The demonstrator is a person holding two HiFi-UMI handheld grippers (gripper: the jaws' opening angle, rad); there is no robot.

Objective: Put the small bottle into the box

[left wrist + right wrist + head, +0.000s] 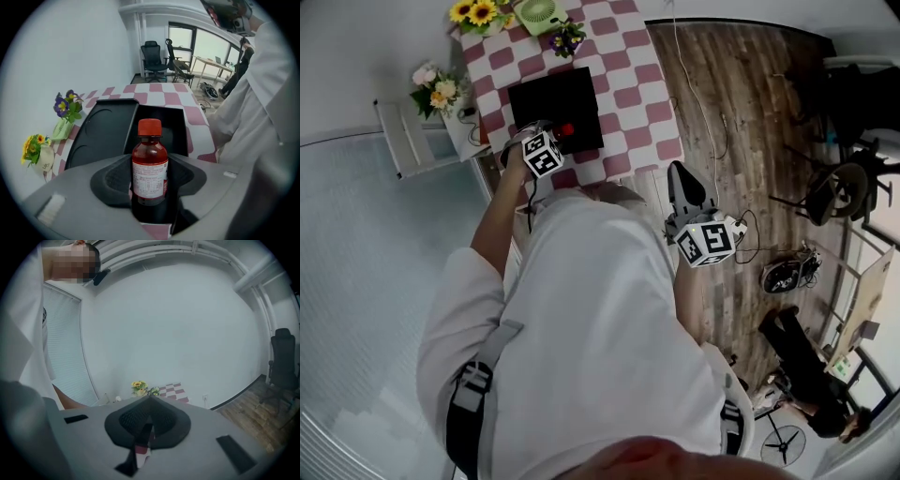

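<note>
The small bottle (150,159), upright and red-capped, is clamped between the jaws of the left gripper (150,180). Just beyond that gripper, the open black box (176,126) is seen on the checked worktop (161,89). The right gripper (146,427) is held clear of the worktop, its jaws pressed together with nothing between them.

The person wears a white short-sleeved shirt (600,309) under grey webbing straps (502,342) with dark buckles (469,382). The grey left gripper (555,134) and right gripper (682,178) each carry a white cube (542,155) with black square markers.
</note>
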